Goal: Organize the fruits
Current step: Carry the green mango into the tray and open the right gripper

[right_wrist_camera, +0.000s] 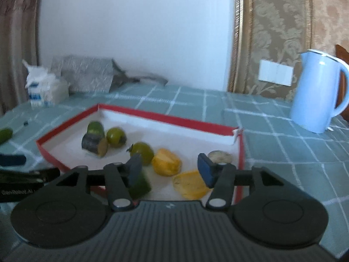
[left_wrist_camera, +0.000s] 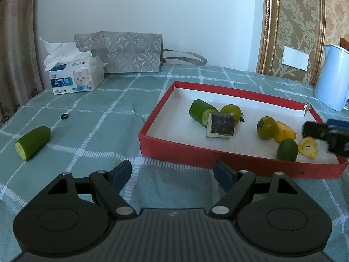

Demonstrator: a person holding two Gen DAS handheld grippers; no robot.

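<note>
L claw (left_wrist_camera: 172, 173) wide, empty, over the cloth (left_wrist_camera: 104, 100) near the red tray (left_wrist_camera: 174, 152). R claw (right_wrist_camera: 170, 170) wide over tray fruit. One cucumber piece (left_wrist_camera: 32, 143) outside, far left.

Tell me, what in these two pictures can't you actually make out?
- Small black ring on the checked tablecloth: too small in the left wrist view to identify.
- Round greyish thing in the red-rimmed cardboard tray's near right corner: right wrist view, blurred and partly behind a blue finger.
- Green cucumber chunk: partly behind the other finger.
- Print on the white tissue box: motion-blurred.
- Pale blue kettle: cut off by the left view's edge.
</note>
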